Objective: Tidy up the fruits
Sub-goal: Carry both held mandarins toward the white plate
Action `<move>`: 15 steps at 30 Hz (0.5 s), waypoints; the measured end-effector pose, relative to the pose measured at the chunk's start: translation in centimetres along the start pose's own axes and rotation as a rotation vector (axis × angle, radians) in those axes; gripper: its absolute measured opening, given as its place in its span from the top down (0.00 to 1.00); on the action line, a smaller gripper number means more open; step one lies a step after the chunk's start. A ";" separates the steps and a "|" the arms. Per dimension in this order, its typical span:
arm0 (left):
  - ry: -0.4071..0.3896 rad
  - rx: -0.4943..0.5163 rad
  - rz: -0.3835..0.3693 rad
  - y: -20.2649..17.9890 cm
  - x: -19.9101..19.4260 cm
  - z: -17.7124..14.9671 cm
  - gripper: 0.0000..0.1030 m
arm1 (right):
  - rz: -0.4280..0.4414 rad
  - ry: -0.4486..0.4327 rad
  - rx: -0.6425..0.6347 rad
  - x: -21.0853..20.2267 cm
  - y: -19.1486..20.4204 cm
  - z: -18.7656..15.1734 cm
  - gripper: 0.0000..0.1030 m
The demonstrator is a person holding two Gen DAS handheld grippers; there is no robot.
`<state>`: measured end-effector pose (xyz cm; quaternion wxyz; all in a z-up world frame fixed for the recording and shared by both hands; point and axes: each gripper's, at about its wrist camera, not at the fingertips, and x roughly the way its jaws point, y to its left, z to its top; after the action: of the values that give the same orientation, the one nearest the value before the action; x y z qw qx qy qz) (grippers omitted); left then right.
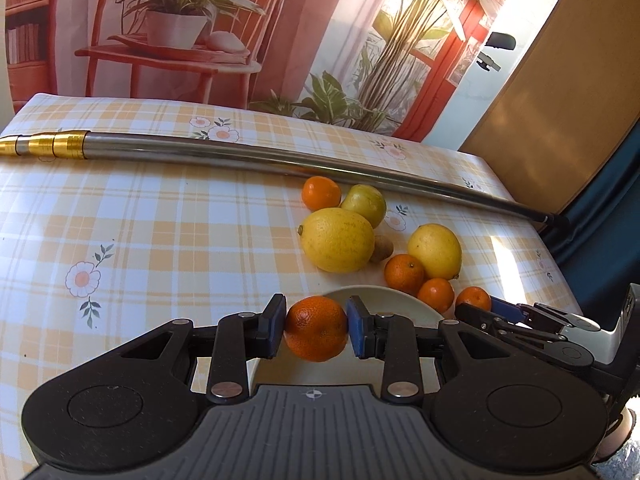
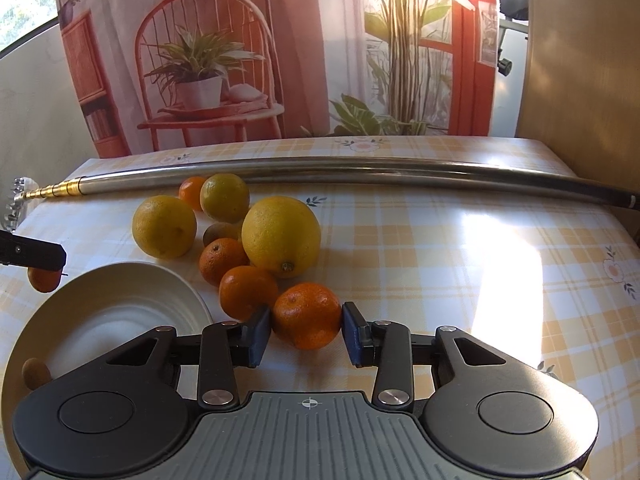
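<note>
We carry one small orange mandarin (image 1: 316,328) pinched in the left tool (image 1: 316,330), held just over the near rim of the shallow white ceramic plate (image 2: 120,312), presumably to drop it there. Our right tool (image 2: 306,330) has its blue pads pressed against a second mandarin (image 2: 307,316) that rests on the yellow-checked counter (image 2: 460,280), beside the loose pile of large yellow lemons (image 2: 281,234) and other mandarins (image 2: 248,290). The plate holds only a small brownish fruit (image 2: 35,372) near its rim; we cannot identify it.
</note>
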<state>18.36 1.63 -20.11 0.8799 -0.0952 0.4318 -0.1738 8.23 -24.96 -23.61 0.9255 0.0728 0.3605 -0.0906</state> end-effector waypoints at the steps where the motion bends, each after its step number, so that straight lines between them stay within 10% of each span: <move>1: 0.000 0.000 -0.001 -0.1 -0.2 -0.2 0.66 | 0.002 -0.006 -0.001 -0.2 0.1 0.0 0.66; 15: -0.025 0.008 0.014 -1.1 -3.0 -3.5 0.66 | 0.044 -0.058 -0.026 -4.2 1.7 -0.6 0.66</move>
<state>13.64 1.70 -19.68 0.8869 -0.0908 0.4205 -0.1683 5.22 -22.73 -21.05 0.9382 0.0661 0.3330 -0.0674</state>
